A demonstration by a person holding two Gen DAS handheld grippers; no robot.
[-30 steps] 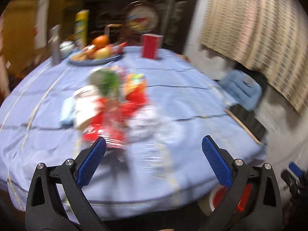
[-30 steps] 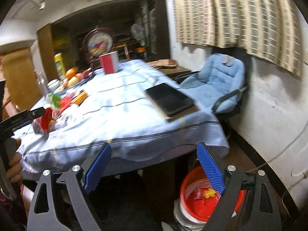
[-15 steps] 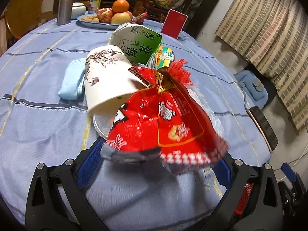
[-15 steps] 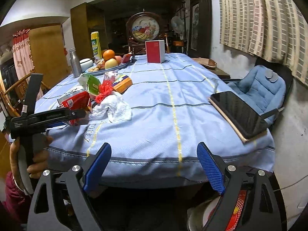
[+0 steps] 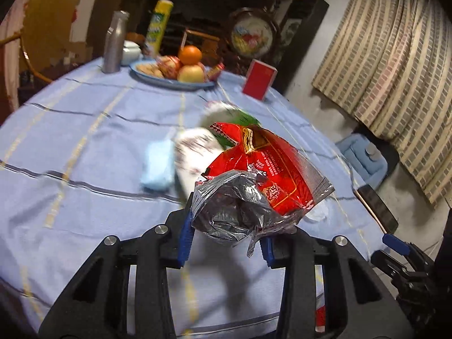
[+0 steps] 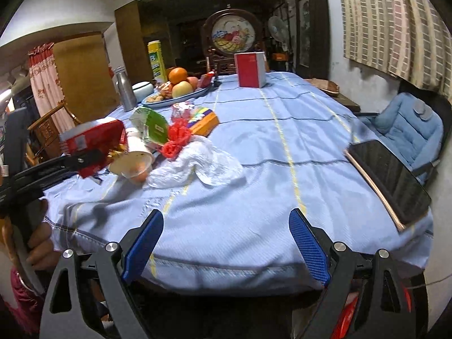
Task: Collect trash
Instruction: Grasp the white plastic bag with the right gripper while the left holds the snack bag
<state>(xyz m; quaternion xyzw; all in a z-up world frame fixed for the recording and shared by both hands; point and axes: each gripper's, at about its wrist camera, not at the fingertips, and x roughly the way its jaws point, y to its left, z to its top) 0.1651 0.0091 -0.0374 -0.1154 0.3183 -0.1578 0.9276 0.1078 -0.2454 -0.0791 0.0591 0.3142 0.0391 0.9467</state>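
My left gripper point(image 5: 226, 240) is closing on the red snack wrapper point(image 5: 262, 166), whose crumpled foil end sits between the pads, lifted off the tabletop point(image 5: 84, 147). I'd squeeze firmly before carrying it, since the foil looks slippery, and steer clear of the paper cup point(image 6: 132, 158). My right gripper point(image 6: 226, 248) hangs released, empty, near the tabletop edge.

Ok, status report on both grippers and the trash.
Left gripper closing on red snack wrapper. Right gripper open, empty. Cup, white bag left on table.
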